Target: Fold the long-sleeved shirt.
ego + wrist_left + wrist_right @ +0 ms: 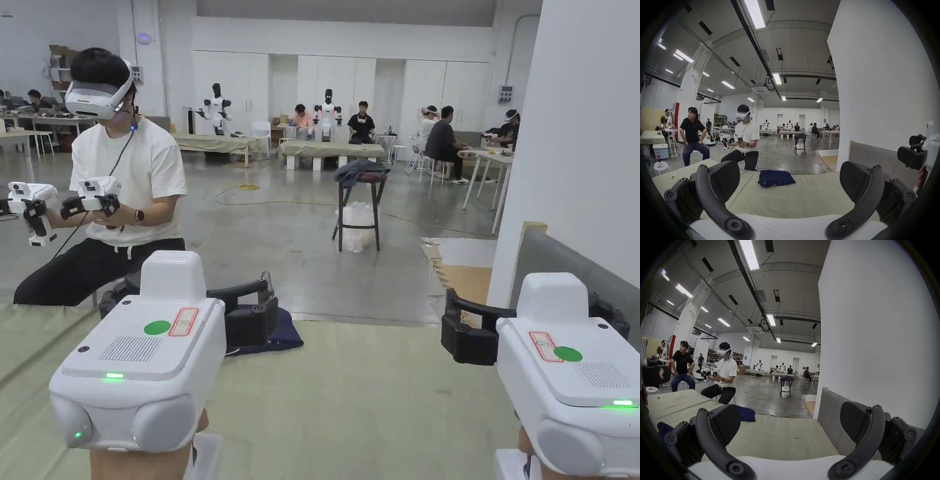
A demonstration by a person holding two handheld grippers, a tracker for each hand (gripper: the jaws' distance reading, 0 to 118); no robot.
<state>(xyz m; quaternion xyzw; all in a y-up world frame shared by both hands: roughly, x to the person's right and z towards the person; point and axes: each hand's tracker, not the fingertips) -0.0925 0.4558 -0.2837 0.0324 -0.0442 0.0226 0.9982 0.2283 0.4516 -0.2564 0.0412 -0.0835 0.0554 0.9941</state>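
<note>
Shirt: my navy long-sleeved shirt (775, 178) lies folded in a bundle at the far edge of the green-covered table (802, 194).
Left gripper (789, 181): I hold it above the table, jaws spread wide, gripping nothing.
Right gripper (790, 421): jaws spread too, empty, well apart from the shirt.
Beyond: a seated person wearing a headset (119, 181).

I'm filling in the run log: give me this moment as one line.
shirt: folded, on the table | left hand-held gripper: open, empty | right hand-held gripper: open, empty
</note>
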